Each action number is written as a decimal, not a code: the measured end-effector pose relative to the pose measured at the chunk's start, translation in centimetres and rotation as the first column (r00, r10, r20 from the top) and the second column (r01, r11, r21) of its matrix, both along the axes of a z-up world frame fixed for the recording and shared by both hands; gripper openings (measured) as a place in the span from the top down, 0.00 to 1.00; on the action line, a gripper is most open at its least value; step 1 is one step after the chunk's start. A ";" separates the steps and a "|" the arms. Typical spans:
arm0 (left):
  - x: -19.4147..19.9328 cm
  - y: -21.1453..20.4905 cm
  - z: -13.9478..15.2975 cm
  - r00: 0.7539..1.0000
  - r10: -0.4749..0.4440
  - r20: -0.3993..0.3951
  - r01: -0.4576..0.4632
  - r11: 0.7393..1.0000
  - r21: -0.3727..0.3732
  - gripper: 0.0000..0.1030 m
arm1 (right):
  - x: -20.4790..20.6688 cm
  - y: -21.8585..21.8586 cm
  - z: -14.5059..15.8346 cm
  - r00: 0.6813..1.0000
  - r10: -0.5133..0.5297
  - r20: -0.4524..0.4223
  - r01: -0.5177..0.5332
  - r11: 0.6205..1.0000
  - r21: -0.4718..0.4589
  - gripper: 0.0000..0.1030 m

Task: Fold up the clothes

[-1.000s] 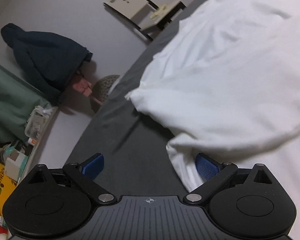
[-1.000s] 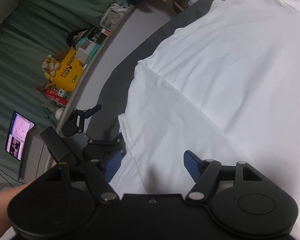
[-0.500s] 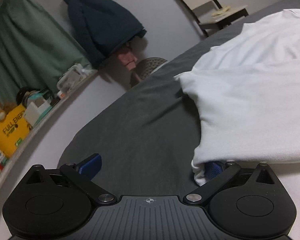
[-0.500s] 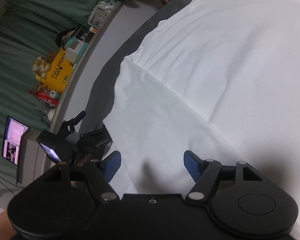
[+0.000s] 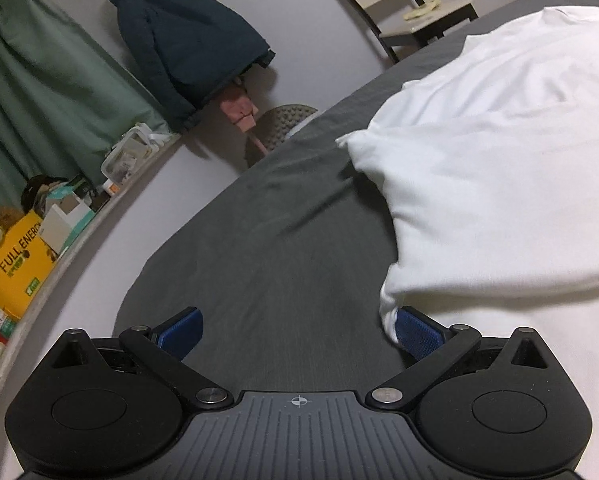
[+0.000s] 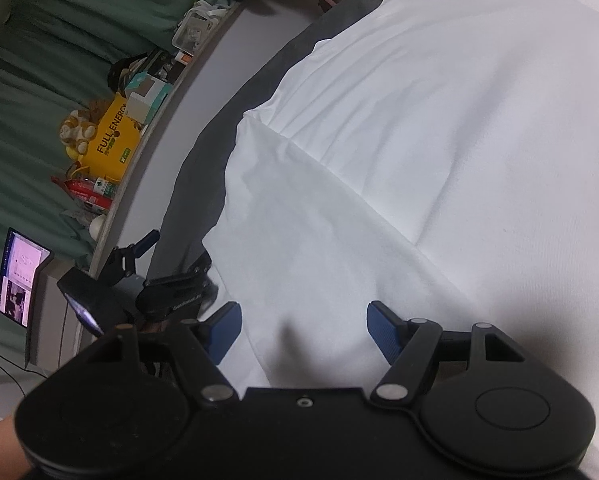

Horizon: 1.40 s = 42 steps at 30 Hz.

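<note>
left hand-held gripper, jaws wide apart, one pad touching a white garment on a gray bed; right hand-held gripper spread above the fabric.

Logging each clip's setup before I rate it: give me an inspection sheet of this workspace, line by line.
Surface: dark grey bed sheet, lightly creased.
Job's things: white garment spread over the sheet, one flap folded over itself; its edge lies against a finger of the left gripper.
Clutter: ledge beside the bed carries a yellow box, small cartons and a clear plastic container.
Grippers: left gripper open, low at the garment's edge; right gripper open, over the white cloth, nothing between its fingers.
Cables: thin black cable near the lit screen.
Surroundings: green curtain, dark hooded jacket on the wall, chair.
</note>
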<state>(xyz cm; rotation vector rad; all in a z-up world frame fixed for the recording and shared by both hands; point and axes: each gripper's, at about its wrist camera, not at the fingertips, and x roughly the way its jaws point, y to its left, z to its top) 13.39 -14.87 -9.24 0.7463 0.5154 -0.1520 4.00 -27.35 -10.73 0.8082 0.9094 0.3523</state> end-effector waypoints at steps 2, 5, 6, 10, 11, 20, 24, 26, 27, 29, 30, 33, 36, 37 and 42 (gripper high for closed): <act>-0.4 0.8 0.2 1.000 0.024 -0.004 -0.024 1.000 -0.009 0.00 | 0.0 0.1 0.1 1.000 0.003 0.005 -0.003 1.000 -0.005 0.34; -1.3 2.5 0.7 0.997 0.074 -0.002 -0.074 0.996 -0.051 0.00 | 0.1 0.2 0.3 1.000 0.009 0.013 -0.009 1.000 -0.013 0.34; -1.8 3.3 1.1 0.995 0.100 0.017 -0.098 0.990 -0.101 0.00 | 0.1 0.3 0.4 1.000 0.011 0.016 -0.010 1.000 -0.016 0.34; -3.5 5.8 2.7 0.982 0.169 0.078 -0.135 0.937 -0.323 0.00 | 0.4 0.9 1.9 0.996 0.033 0.079 -0.029 0.998 -0.051 0.34; -3.9 6.0 2.9 0.981 0.168 0.093 -0.122 0.920 -0.372 0.00 | 0.6 1.1 2.7 0.993 0.041 0.109 -0.034 0.997 -0.067 0.34; -4.0 2.9 2.4 0.994 -0.062 0.088 0.101 0.821 -0.561 0.00 | 13.4 4.9 9.1 0.975 0.083 0.207 -0.030 0.969 -0.246 0.38; -3.4 2.1 1.6 0.986 -0.164 0.001 0.125 0.751 -0.648 0.00 | 21.7 8.1 9.0 0.987 0.122 0.109 -0.085 0.951 -0.299 0.44; -3.1 2.1 0.7 0.985 -0.170 -0.035 0.104 0.740 -0.664 0.00 | 25.3 9.6 8.5 0.992 0.123 0.036 -0.107 0.948 -0.301 0.45; -2.9 2.2 0.3 0.984 -0.172 -0.052 0.093 0.734 -0.673 0.00 | 26.6 10.3 8.1 0.992 0.125 -0.007 -0.122 0.948 -0.296 0.45; -2.4 2.9 -0.5 0.982 -0.164 -0.090 0.052 0.703 -0.709 0.00 | 29.2 11.7 7.3 0.988 0.126 -0.091 -0.147 0.945 -0.294 0.45; -2.1 3.1 -0.9 0.981 -0.159 -0.109 0.031 0.690 -0.723 0.00 | 30.2 12.5 7.0 0.985 0.114 -0.131 -0.152 0.934 -0.323 0.45; -1.4 3.6 -1.7 0.980 -0.148 -0.132 0.007 0.690 -0.723 0.00 | 32.5 15.0 6.1 0.963 0.107 -0.248 -0.212 0.868 -0.448 0.45; -0.8 3.7 -2.3 0.979 -0.124 -0.160 -0.031 0.692 -0.721 0.00 | 33.7 17.5 5.1 0.930 0.144 -0.337 -0.309 0.803 -0.510 0.48; -0.7 3.7 -2.4 0.979 -0.113 -0.172 -0.046 0.694 -0.718 0.00 | 33.8 18.0 4.9 0.930 0.141 -0.338 -0.313 0.785 -0.534 0.55; -0.7 3.2 -3.0 0.979 -0.042 -0.200 -0.105 0.737 -0.668 0.00 | 34.1 18.1 3.8 0.944 0.090 -0.316 -0.255 0.808 -0.532 0.93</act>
